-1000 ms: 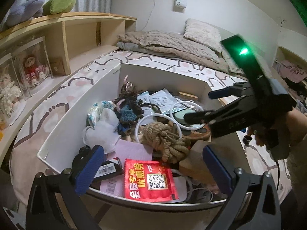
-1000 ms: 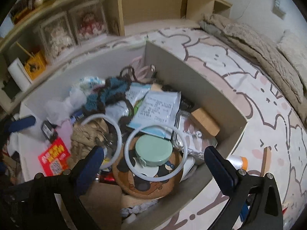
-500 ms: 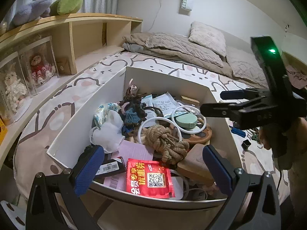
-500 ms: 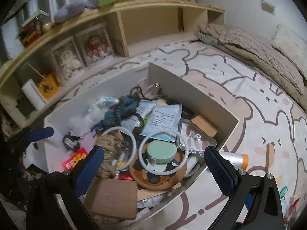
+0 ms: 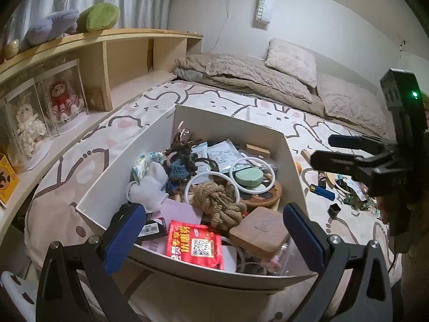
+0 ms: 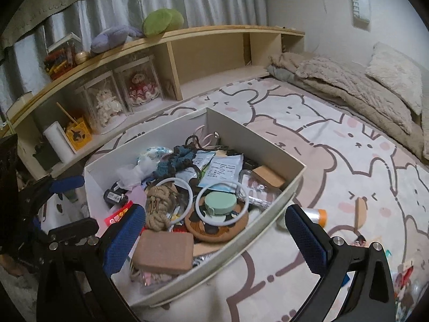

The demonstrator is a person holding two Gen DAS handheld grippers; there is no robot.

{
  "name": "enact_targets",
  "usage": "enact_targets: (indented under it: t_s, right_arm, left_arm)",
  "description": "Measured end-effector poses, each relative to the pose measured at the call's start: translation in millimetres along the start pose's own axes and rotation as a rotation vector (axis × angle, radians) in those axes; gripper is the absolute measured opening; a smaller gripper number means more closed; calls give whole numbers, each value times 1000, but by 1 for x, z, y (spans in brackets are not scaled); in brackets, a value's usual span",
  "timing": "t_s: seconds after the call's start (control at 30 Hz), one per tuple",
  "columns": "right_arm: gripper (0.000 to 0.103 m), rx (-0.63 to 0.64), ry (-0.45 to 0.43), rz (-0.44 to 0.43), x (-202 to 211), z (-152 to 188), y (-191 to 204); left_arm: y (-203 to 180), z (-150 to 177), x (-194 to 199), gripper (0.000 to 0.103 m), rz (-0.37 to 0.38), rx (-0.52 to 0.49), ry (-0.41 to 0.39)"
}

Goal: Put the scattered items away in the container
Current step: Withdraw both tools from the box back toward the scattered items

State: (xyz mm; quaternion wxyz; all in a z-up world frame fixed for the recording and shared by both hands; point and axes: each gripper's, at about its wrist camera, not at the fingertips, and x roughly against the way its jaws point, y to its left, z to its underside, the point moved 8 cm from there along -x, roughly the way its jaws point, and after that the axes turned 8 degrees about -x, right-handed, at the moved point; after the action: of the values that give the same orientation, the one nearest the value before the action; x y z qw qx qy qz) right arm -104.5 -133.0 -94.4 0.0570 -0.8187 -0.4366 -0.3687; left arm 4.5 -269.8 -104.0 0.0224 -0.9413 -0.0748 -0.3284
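Observation:
The white open box sits on the cartoon-print bedspread, packed with items: a rope knot, a green round tin, white rings, a red packet and a brown block. Loose on the bedspread to the box's right lie a blue lighter, a small black cube, an orange-capped tube and a wooden stick. My left gripper hangs open over the box's near edge, holding nothing. My right gripper is open and empty too, level with the box's right corner.
A wooden shelf unit with boxed dolls runs along the left of the bed. Blankets and pillows lie at the far end. A tangle of small colourful items sits by the lighter. A hand holds the right gripper's handle.
Both grippers have drawn back and upward from the box, so more of the room shows. The right gripper has swung from over the box out to its right side.

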Motion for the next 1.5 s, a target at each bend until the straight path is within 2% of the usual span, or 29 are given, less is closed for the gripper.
enact_targets:
  t_s: [0.6,0.9,1.23,1.5]
  right_arm:
    - [103,-3,-132,48,104,24,-13]
    - [103,6,-190,82,147,37,-18]
    - [103,-11,-246,109,182,45,-24]
    - [103,-14,-259,135,197,56,-30]
  left_arm:
    - [-45,-15,54,103,-12,-36,-69]
    - [-74,-23,85,103,7,-56,-118]
    - [-101,-32,108,103,15,-92,-153]
    - [-112,-34,116,103,21,-94,-166]
